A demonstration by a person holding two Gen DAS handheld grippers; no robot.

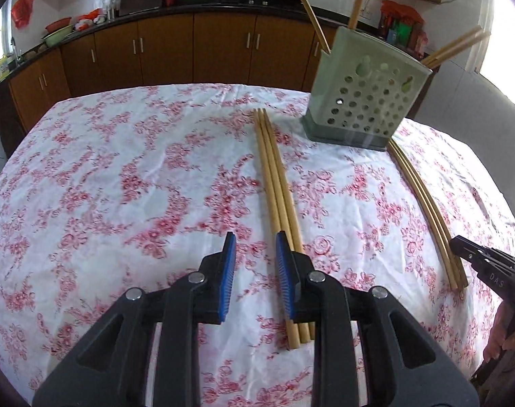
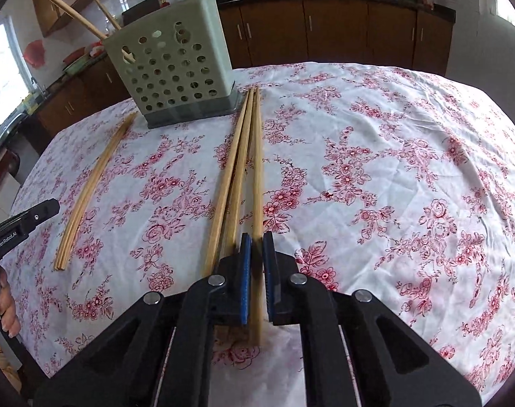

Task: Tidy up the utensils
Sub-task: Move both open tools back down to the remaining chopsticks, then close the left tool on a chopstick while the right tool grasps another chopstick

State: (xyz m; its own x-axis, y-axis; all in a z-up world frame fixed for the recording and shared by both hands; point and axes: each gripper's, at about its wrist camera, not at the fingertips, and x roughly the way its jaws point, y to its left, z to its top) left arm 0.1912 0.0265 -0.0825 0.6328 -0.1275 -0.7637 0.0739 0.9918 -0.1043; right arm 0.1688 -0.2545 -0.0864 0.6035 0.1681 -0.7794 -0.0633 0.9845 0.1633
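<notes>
A pale green perforated utensil holder (image 1: 366, 101) stands at the table's far side with several chopsticks sticking out; it also shows in the right wrist view (image 2: 176, 71). Three wooden chopsticks (image 1: 274, 183) lie side by side before my left gripper (image 1: 254, 240), which is open, its right finger over their near part. A second bundle (image 1: 427, 210) lies right of them. In the right wrist view my right gripper (image 2: 256, 240) is shut on one chopstick (image 2: 257, 176), with two more chopsticks (image 2: 232, 176) lying just left of it.
The table has a white cloth with red flowers (image 1: 138, 186). Brown kitchen cabinets (image 1: 189, 51) and a dark counter with pans stand behind. The right gripper's tip (image 1: 474, 254) shows at the left view's right edge, the left gripper (image 2: 23, 224) at the right view's left edge.
</notes>
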